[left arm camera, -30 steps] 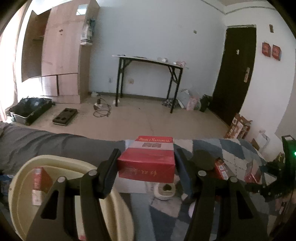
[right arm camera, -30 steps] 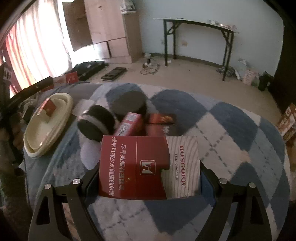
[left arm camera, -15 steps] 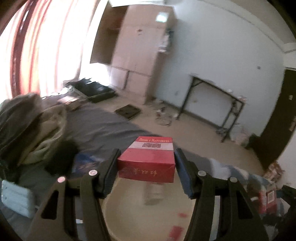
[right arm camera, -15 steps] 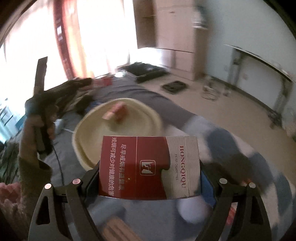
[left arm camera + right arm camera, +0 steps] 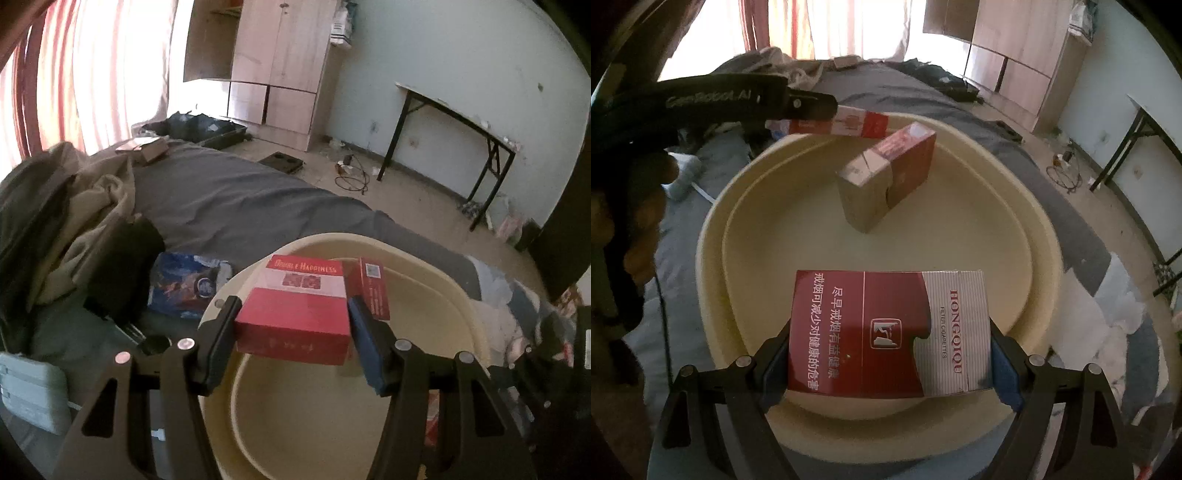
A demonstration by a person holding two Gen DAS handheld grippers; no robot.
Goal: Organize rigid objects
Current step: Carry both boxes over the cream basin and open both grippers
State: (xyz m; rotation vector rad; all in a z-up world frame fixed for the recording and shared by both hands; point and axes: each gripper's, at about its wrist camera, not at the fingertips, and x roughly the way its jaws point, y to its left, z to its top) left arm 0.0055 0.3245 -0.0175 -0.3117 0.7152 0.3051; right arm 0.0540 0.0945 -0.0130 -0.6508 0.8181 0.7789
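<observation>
Right wrist view: the right gripper [image 5: 888, 373] pinches a flat red-and-white cardboard cigarette pack [image 5: 888, 334] across its long dimension, pads on the two short ends, printed face up. It hangs over the near part of a wide cream plastic basin [image 5: 1038, 229] that sits on a bed with a grey sheet [image 5: 886, 88]. Inside the basin, towards the far side, a red-and-tan cigarette pack [image 5: 886, 177] lies tilted on one edge.

Left wrist view: the left gripper [image 5: 293, 332] clamps a red cardboard box with a clear film wrap [image 5: 295, 314], jaws on its two narrow sides, above the basin's left rim. The right wrist view shows this same box end-on at the far left rim, with a hand [image 5: 631, 206] on the gripper's handle.

Handling, as I judge it:
- Both boxes look light, stiff and hollow; firm squeezing would likely dent the card.
- The film wrap looks slick, so a slack hold may slide.
- Flat opposing faces are the sensible purchase, as now; corners would crush.
- Nothing fragile in a short drop, I'd guess; a low release should do.

Off to the left, rumpled beige bedding [image 5: 85, 221] and a blue printed packet [image 5: 184, 284] lie beside the basin.
</observation>
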